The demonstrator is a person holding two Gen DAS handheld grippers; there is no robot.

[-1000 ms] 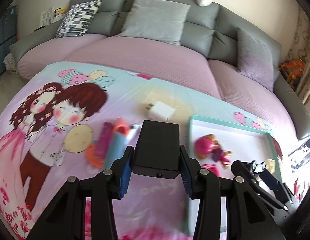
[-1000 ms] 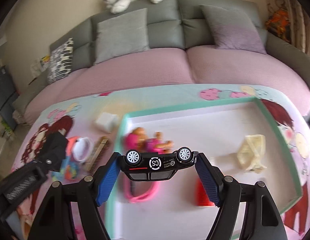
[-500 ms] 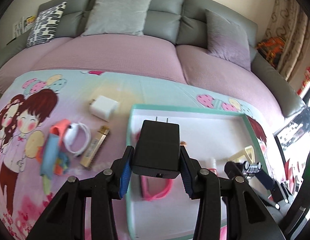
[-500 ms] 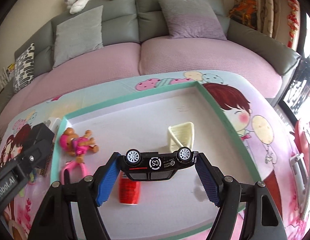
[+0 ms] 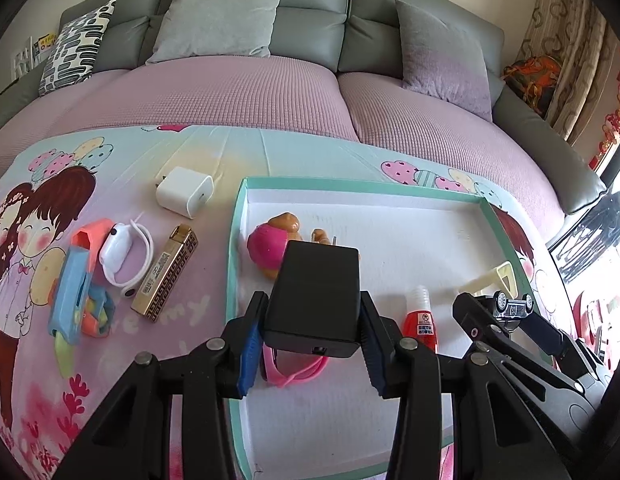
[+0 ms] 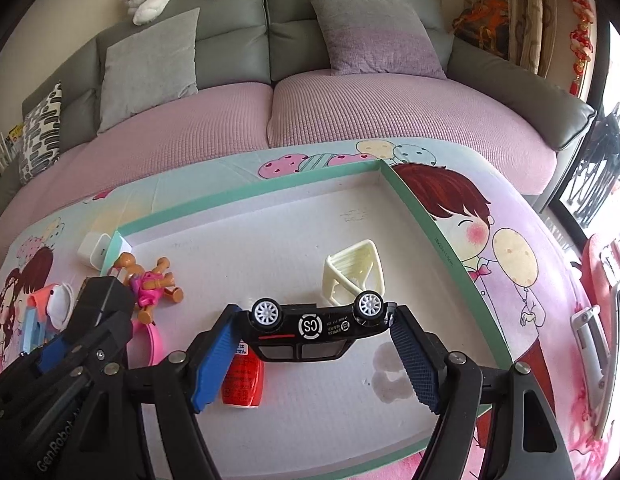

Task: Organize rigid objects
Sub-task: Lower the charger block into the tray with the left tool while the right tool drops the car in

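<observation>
Between the left gripper's point(image 5: 312, 342) blue pads, a black charger point(image 5: 314, 298) clamped by its sides, held over the near-left part of the tray point(image 5: 390, 194). Right gripper point(image 6: 314, 354) clamped end to end on a black toy car point(image 6: 316, 326), wheels up, over tray middle. Under them, inside the tray: red bottle point(image 6: 242, 380), pink band point(image 5: 293, 372), pink doll point(image 6: 151, 286), cream rack point(image 6: 354, 272). Outside, left on the printed sheet point(image 5: 121, 160): white charger point(image 5: 184, 191), gold lighter point(image 5: 165, 274), white watch point(image 5: 123, 252), blue-orange toy point(image 5: 79, 284). Sofa point(image 6: 229, 12) behind.
</observation>
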